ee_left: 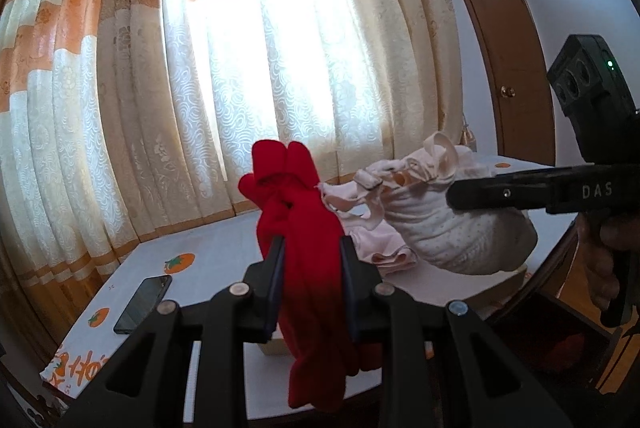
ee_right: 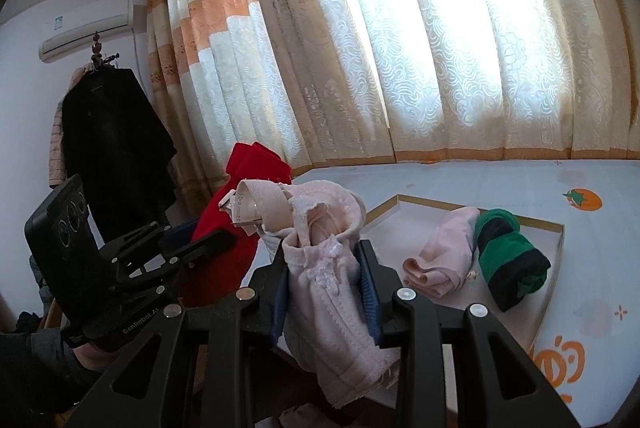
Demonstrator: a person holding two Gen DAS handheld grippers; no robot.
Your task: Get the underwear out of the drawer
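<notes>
**Both hands full: two garments lifted, two left in the tray**

The left hand-held gripper (ee_left: 312, 268) is clamped on a red garment (ee_left: 298, 195), which bunches above the pads and hangs limp below them. The right hand-held gripper (ee_right: 324, 288) pinches a pale pink bra (ee_right: 320, 228), its cup and strap standing above the jaws and the rest trailing beneath. Both pieces are held in the air, above the near edge of the surface (ee_right: 500, 183), a white cloth printed with orange fruit.

Further in on the surface lies a shallow gold-rimmed tray (ee_right: 558, 248), possibly the drawer insert, though that cannot be confirmed. In it lie a folded pink piece (ee_right: 440, 260) and, just beside it toward the right edge, a rolled green-and-black piece (ee_right: 508, 260). A phone (ee_left: 144, 302) lies near the left edge.

All of this is light, soft cloth that will fold and slip rather than resist. A grip on a thick fold or a rolled middle should hold best; a single thin layer or a strap may slide out or snag. The bra's lace and strap look likeliest to catch on something.
</notes>
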